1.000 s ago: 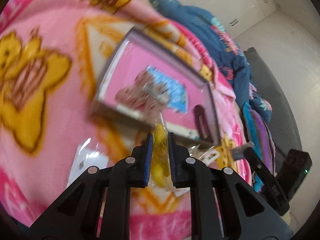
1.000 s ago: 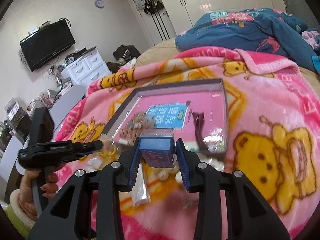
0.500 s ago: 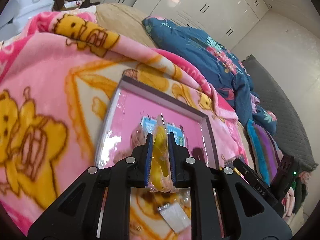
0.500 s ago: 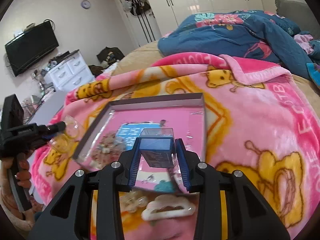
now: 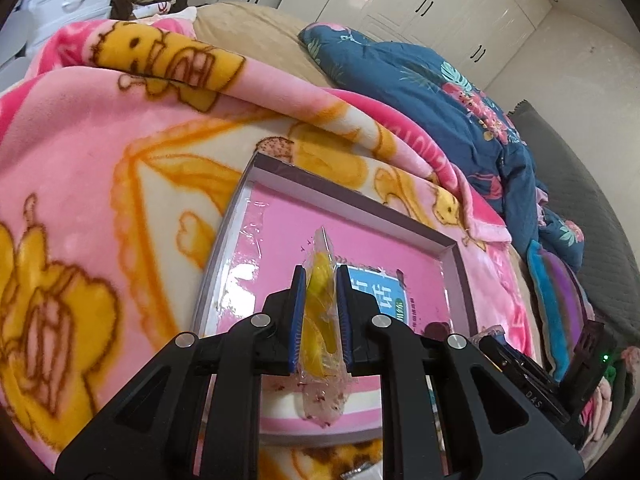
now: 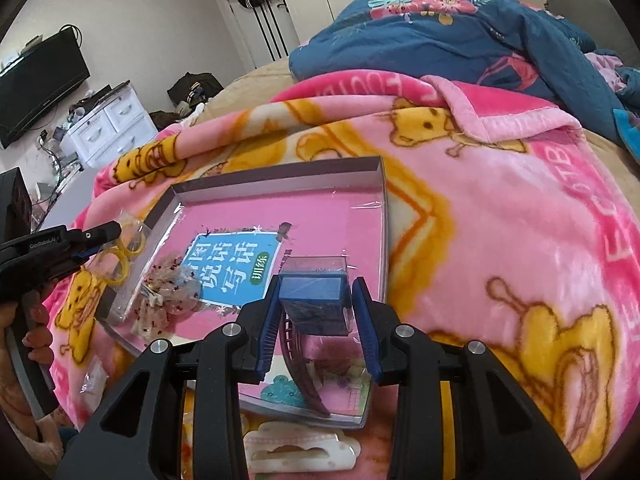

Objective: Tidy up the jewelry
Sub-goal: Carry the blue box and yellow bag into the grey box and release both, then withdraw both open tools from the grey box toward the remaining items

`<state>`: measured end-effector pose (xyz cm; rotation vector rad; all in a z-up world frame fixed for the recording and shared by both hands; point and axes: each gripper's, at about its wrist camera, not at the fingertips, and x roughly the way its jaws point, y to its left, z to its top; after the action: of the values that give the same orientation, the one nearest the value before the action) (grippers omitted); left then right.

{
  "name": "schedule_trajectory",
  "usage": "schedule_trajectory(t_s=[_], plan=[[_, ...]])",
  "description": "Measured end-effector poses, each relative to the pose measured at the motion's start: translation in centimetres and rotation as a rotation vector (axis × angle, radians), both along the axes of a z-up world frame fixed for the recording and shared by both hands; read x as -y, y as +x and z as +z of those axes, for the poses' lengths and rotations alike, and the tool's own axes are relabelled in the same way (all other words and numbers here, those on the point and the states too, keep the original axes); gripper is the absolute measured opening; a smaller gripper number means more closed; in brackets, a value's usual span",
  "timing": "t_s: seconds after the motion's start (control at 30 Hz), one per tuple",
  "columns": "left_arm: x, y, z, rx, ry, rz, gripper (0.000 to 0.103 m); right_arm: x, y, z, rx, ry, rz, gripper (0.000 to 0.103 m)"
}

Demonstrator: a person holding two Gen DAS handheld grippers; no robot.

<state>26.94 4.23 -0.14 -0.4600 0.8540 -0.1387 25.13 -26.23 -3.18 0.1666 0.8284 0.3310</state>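
A shallow pink tray with grey walls lies on the pink bear blanket; it also shows in the right wrist view. My left gripper is shut on a clear bag of yellow rings and holds it over the tray's near left side; the bag also shows in the right wrist view. My right gripper is shut on a small clear box with a blue insert, above the tray's front part. A clear bag of speckled jewelry and a dark hair comb lie in the tray.
A white cloud-shaped hair clip and a small clear bag lie on the blanket in front of the tray. A blue floral duvet is heaped behind. White drawers and a TV stand at the left.
Both grippers moved forward over the tray, each keeping its hold. The left one swung from the tray's front edge to above its left side; the right one came closer to the tray's middle.
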Motion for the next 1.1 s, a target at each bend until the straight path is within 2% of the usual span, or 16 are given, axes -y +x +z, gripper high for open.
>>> schedule_trajectory(t_s=[0.2,0.43,0.5,0.63,0.73,0.8,0.87,0.97,1.1], plan=[[-0.6,0.0,-0.4,-0.011,0.014,0.019,0.01,-0.2,0.9,-0.8,-0.03,-0.002,-0.003,0.034],[-1.1,-1.2,0.2,-0.001,0.02,0.033,0.022,-0.3,1.0,-0.9,-0.053,0.008,-0.015,0.036],[-1.2,-1.7,0.5,0.006,0.012,0.035,0.026,0.0,0.9,-0.7,-0.051,0.024,-0.018,0.047],[-1.3,-2.9,1.2,0.018,0.01,0.043,0.035,0.4,-0.2,0.4,-0.015,0.025,-0.029,0.057],[-1.4,-4.1,1.9,0.028,0.01,0.052,0.039,1.2,-1.4,1.3,0.004,0.068,-0.047,0.067],[-1.4,-4.9,2.4,0.039,0.017,0.057,0.044,1.6,-2.5,2.1,0.028,0.074,-0.055,0.079],[-1.4,-5.7,2.8,0.047,0.031,0.063,0.049,2.0,-3.7,2.8,0.05,0.086,-0.057,0.085],[-1.0,-6.7,3.3,0.054,0.048,0.055,0.06,2.6,-5.2,4.1,0.081,0.094,-0.061,0.091],[-0.1,-8.2,4.3,0.074,0.064,0.038,0.07,2.8,-6.7,5.7,0.125,0.069,-0.062,0.092]])
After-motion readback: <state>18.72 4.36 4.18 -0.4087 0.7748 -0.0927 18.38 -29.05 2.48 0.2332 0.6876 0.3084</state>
